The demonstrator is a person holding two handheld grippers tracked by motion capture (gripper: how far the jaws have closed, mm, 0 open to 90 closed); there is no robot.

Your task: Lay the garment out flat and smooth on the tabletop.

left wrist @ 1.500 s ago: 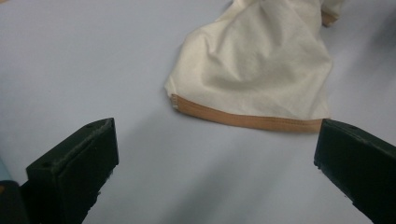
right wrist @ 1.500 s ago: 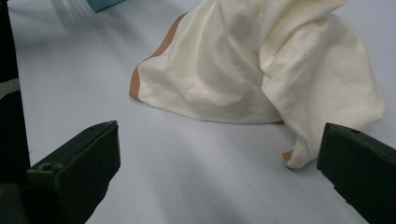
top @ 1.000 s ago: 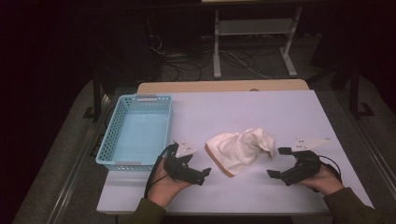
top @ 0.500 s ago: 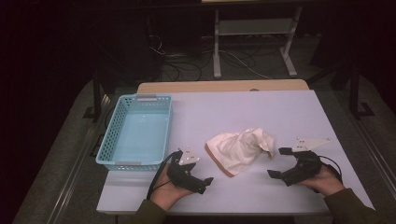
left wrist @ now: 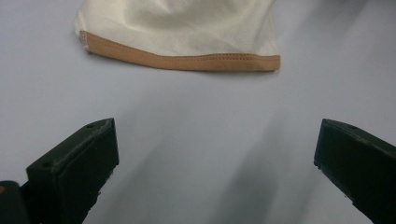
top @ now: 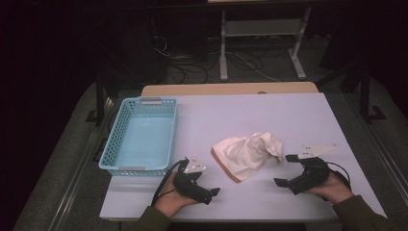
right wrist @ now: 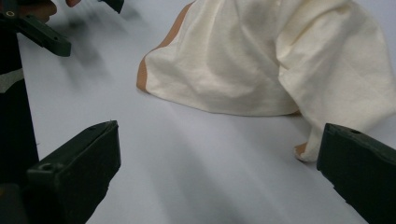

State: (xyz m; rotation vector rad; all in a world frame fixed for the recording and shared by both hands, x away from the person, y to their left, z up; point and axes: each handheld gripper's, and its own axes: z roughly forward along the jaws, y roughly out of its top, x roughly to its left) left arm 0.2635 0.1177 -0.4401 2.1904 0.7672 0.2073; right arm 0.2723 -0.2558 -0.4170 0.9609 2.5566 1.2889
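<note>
A crumpled cream cloth with an orange-brown hem lies on the white table, right of centre. My left gripper rests near the front edge, left of the cloth, and points toward it. In the left gripper view its jaws stand wide open, with the cloth's hem a short way ahead. My right gripper is open just right of the cloth's near corner. The right gripper view has the cloth close ahead between the open jaws, untouched.
A light blue plastic basket stands empty at the table's left side. A wooden strip runs along the far edge. Beyond it are a metal stand and cables on the dark floor. The other gripper shows top left in the right gripper view.
My left gripper has drawn back a little toward the front edge and turned slightly toward the cloth. The right gripper and the cloth have stayed put.
</note>
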